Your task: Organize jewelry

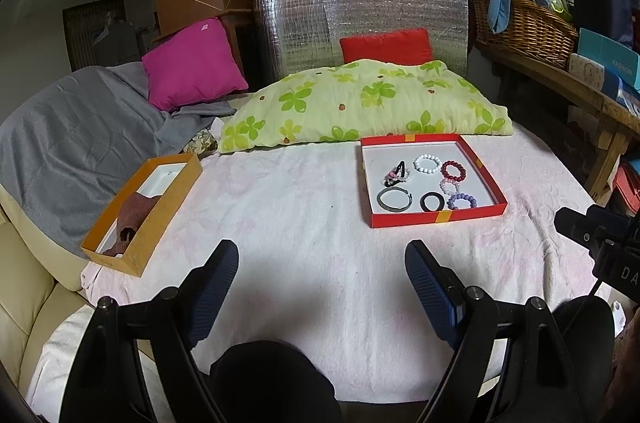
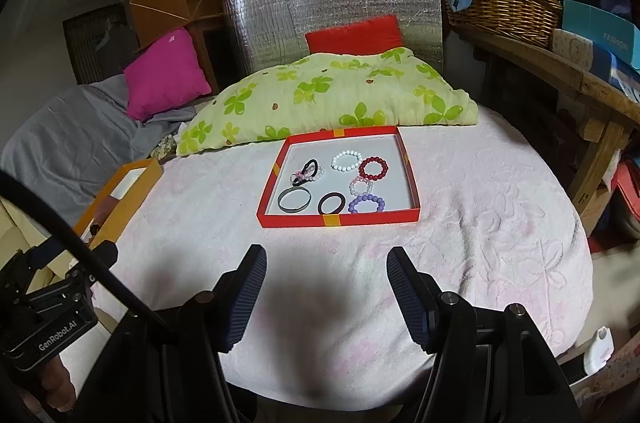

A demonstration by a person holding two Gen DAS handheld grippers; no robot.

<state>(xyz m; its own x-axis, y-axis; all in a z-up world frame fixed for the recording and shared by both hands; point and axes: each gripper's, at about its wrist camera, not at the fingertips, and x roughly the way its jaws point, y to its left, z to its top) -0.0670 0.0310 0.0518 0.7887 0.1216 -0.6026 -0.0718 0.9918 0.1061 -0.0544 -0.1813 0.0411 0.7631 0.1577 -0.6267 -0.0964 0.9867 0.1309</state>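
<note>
A red tray [image 1: 436, 220] [image 2: 340, 221] lies on the pink blanket and holds several bracelets and hair ties: a white bead bracelet [image 2: 346, 160], a dark red one [image 2: 373, 168], a purple one [image 2: 367, 204], a grey bangle [image 2: 294, 200] and a black band [image 2: 331, 203]. An orange box [image 1: 138, 247] [image 2: 120, 211] with a brown insert sits to the left. My left gripper [image 1: 322, 265] is open and empty above the blanket, between the two boxes. My right gripper [image 2: 326, 269] is open and empty, just in front of the red tray.
A green flowered pillow [image 1: 360, 103] lies right behind the red tray. A magenta cushion [image 1: 192, 63] and a grey cloth [image 1: 72, 143] are at the back left. A wooden shelf with a wicker basket [image 1: 528, 27] runs along the right.
</note>
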